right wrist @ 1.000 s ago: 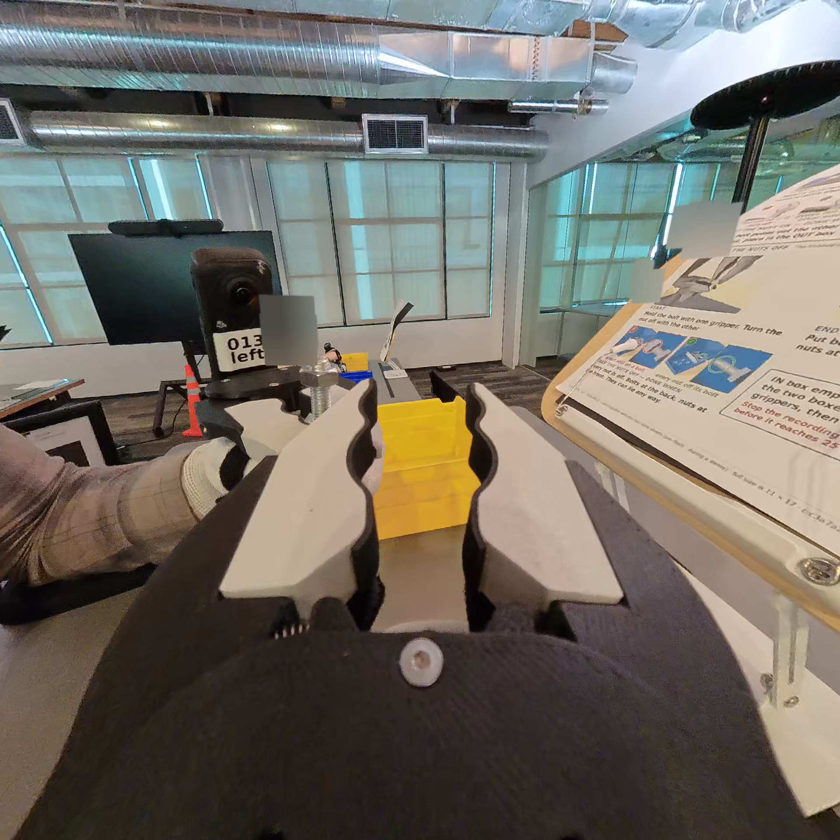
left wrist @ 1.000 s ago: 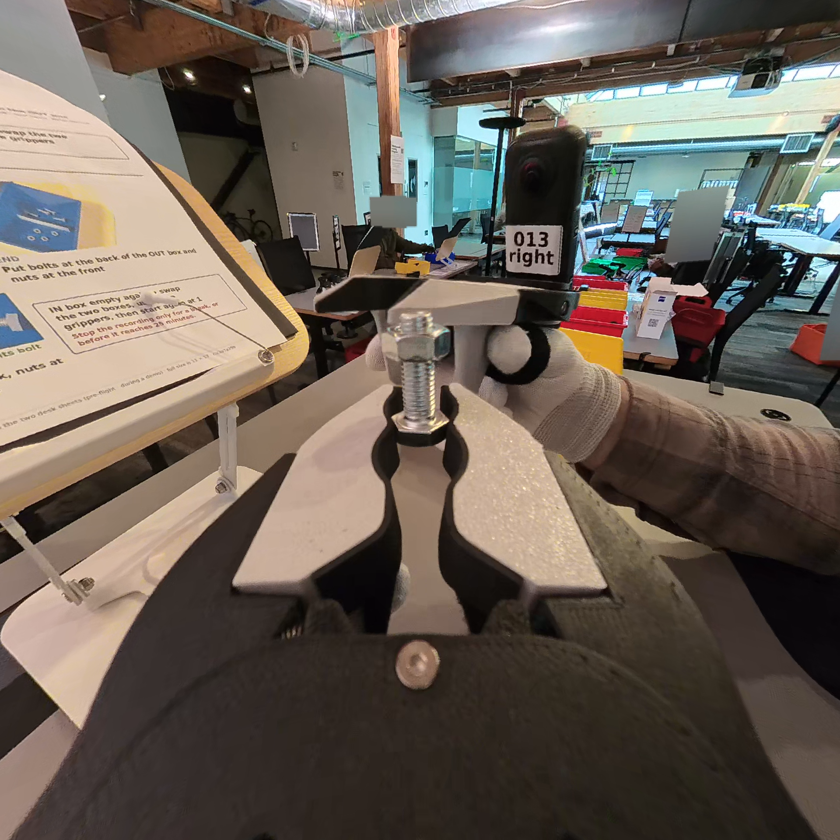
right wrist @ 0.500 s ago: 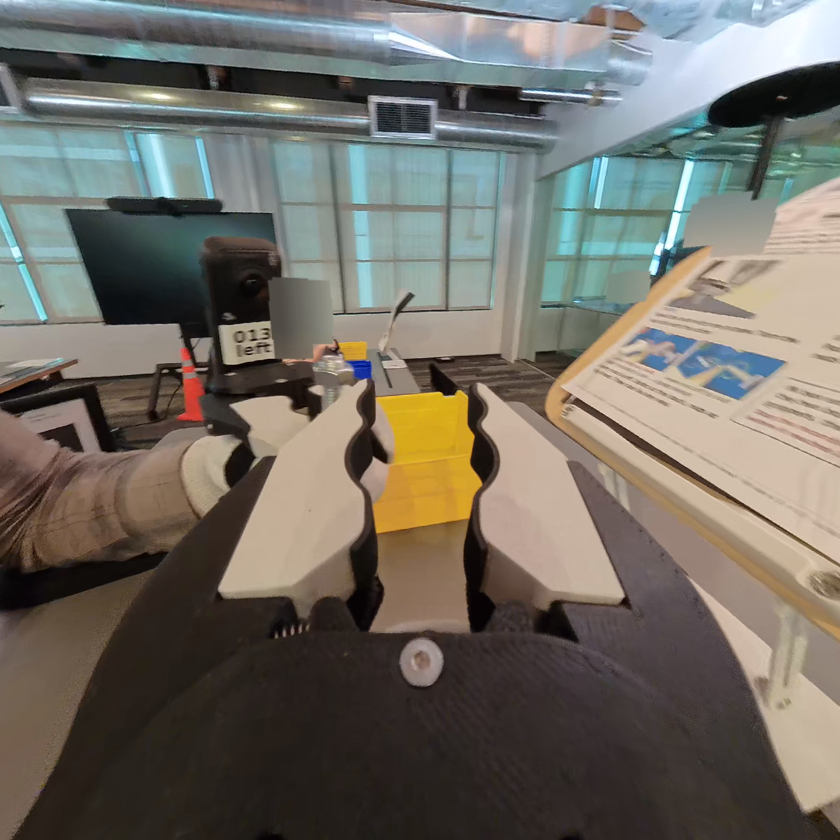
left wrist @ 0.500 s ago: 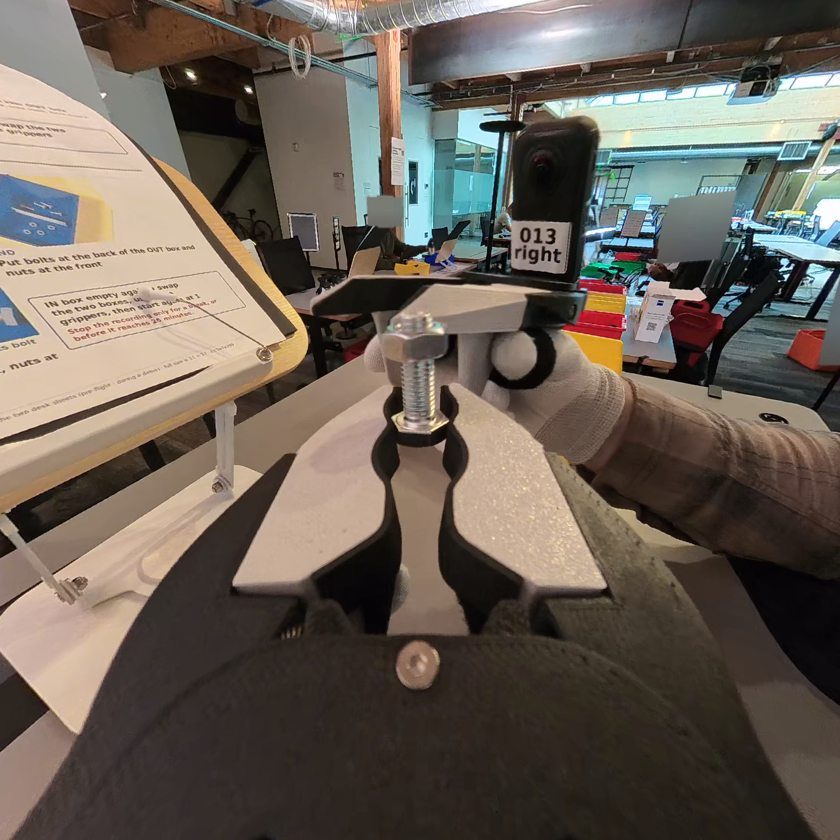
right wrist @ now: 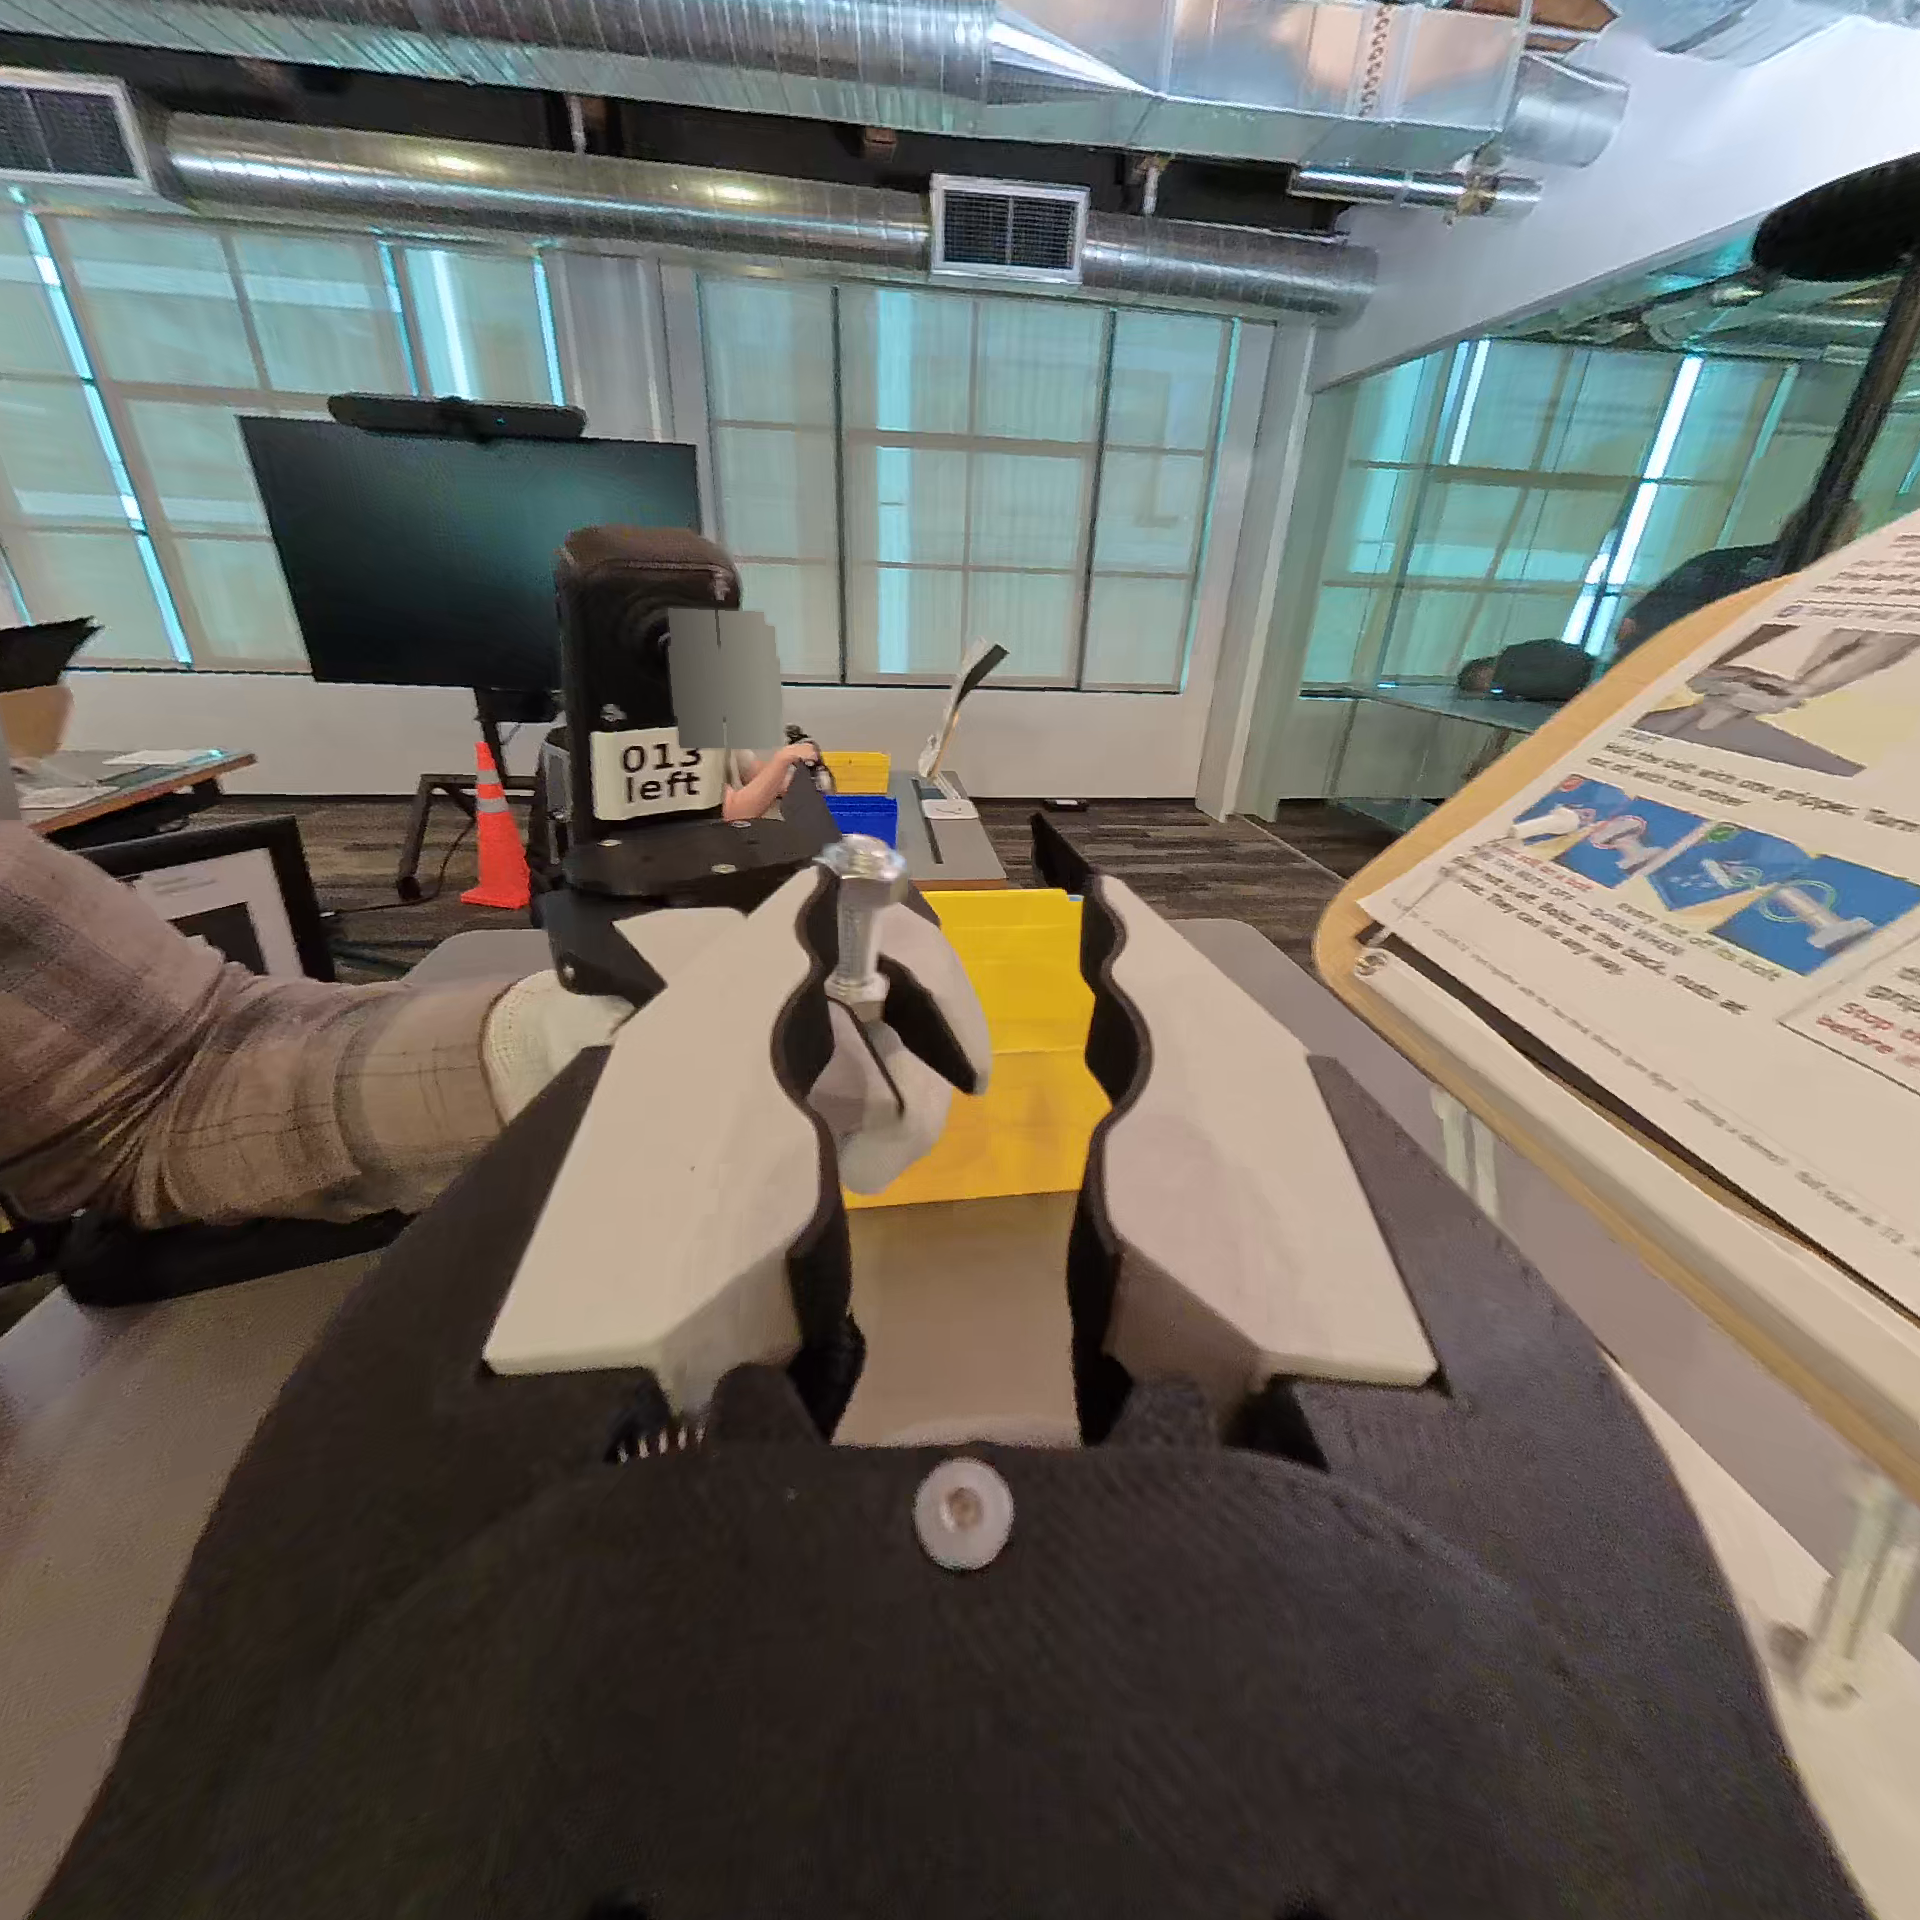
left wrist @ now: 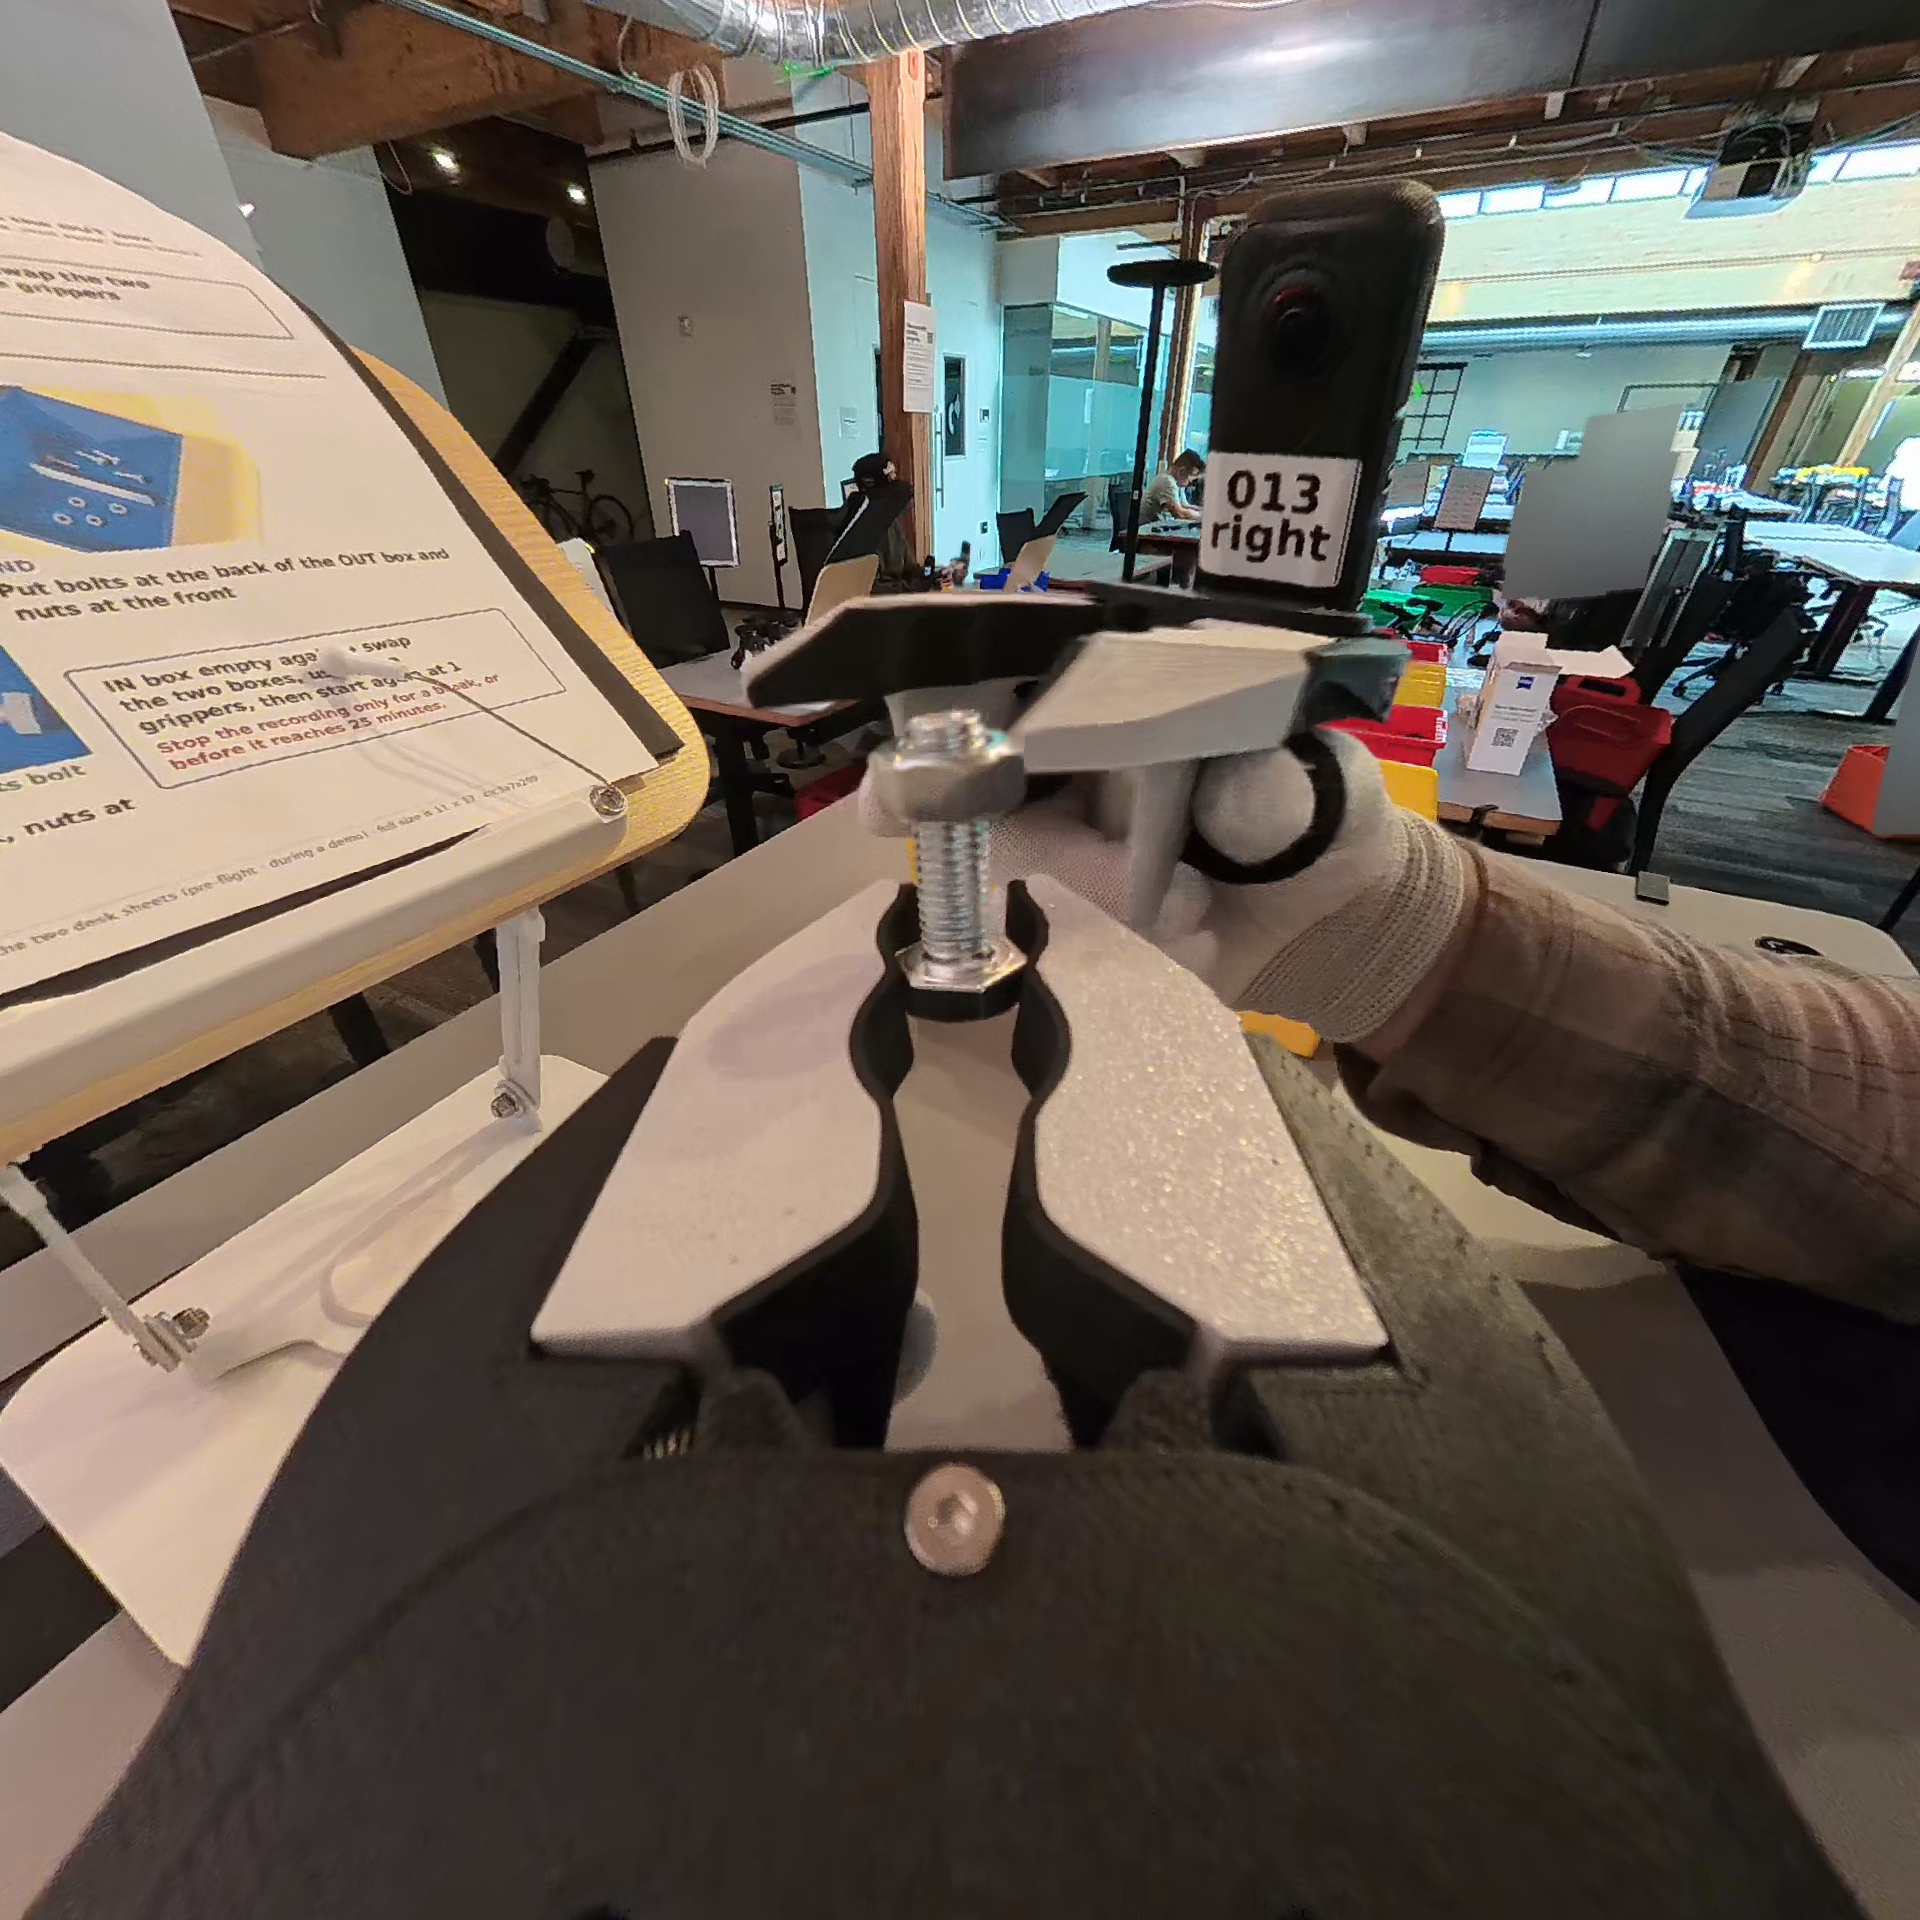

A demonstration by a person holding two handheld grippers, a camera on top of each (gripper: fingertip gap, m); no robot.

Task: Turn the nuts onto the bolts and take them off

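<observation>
Your left gripper (left wrist: pixel 958 961) is pinching the hex head of a steel bolt (left wrist: pixel 951 899) between its jaws, so the threaded shank is standing upright above the fingertips. A hex nut (left wrist: pixel 943 781) is sitting near the top of that shank, with only a little thread poking out above it.

Your right gripper (left wrist: pixel 935 686) is reaching in from the right at the height of the nut, carried by your gloved right hand (left wrist: pixel 1262 852). In the left wrist view its grey finger is lying just beside the nut, and a black finger is spanning above and behind it. In the right wrist view the right gripper's jaws (right wrist: pixel 961 997) are standing apart with a clear gap between them, gripping nothing; the bolt is showing just inside the left finger (right wrist: pixel 717 1091) of that pair, and you cannot tell from here whether that finger is touching the nut.

Beyond the open jaws a yellow bin (right wrist: pixel 1023 1039) is sitting on the bench (right wrist: pixel 1210 945). A tilted wooden board carrying a printed instruction sheet (left wrist: pixel 239 582) is standing on a white stand at the side of the bench.
</observation>
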